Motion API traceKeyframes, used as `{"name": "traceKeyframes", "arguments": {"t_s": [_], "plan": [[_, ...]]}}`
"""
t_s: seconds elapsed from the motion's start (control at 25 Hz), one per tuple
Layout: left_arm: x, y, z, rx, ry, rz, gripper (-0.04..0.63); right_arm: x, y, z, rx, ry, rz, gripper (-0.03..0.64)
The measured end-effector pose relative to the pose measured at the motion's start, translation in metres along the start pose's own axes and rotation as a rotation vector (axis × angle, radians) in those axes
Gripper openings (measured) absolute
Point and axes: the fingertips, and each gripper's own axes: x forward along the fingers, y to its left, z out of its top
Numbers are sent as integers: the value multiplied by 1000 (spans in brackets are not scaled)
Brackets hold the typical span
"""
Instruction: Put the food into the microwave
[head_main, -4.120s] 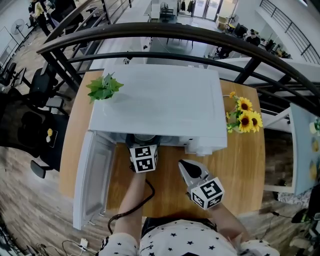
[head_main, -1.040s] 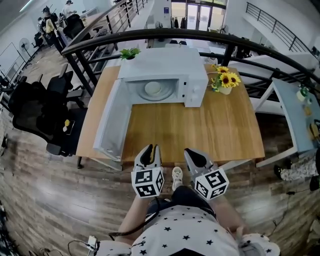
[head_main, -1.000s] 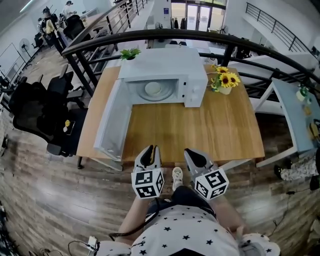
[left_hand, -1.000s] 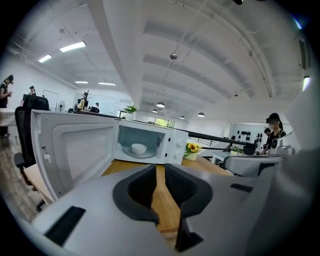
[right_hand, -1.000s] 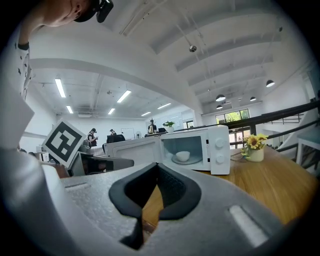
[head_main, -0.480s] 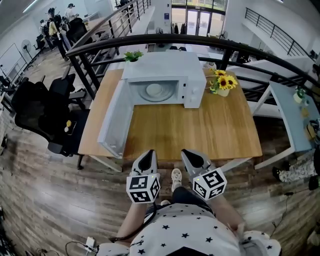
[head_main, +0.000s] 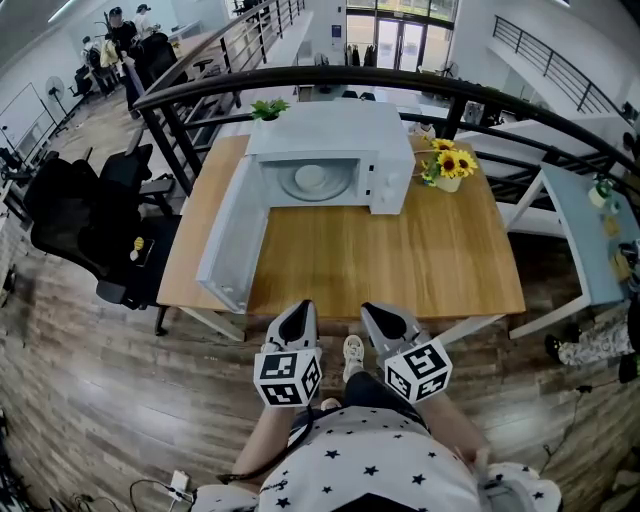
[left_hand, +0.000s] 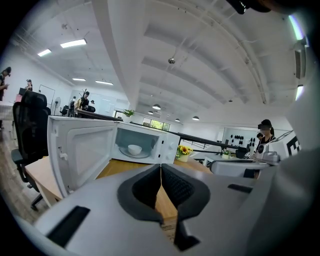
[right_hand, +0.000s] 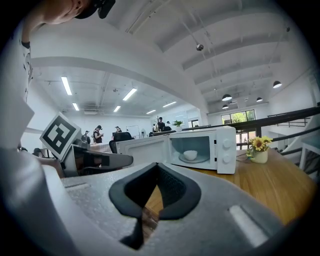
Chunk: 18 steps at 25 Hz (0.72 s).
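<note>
I hold both grippers low in the head view, over the wooden floor and short of the near edge of the tabletop. The left gripper sits at lower centre-left with its jaws pressed together; in its own view the dark pads meet along a thin line with nothing between them. The right gripper is just beside it at lower centre-right, and its view shows the jaw tips touching as well, empty, with only a narrow wedge of tabletop showing below the tips. A white shoe shows between the two grippers. The white microwave stands at the far side of the tabletop, in the upper middle of the head view, with its door swung wide open toward the left. The white bowl rests inside the cavity on the round turntable; I see it at centre-left in the left gripper view and right of centre in the right gripper view. A small potted plant sits on top of the microwave at its far left corner, and a pot of sunflowers stands on the tabletop just to its right. A black office chair stands at the left, off the tabletop.
</note>
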Motion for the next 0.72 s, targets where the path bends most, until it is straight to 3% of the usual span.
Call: {"name": "traceKeyframes", "arguments": {"t_s": [0.72], "plan": [[6,-3,-2,15,16,-31,8,4,0,-1,3,-3,2,5]]}}
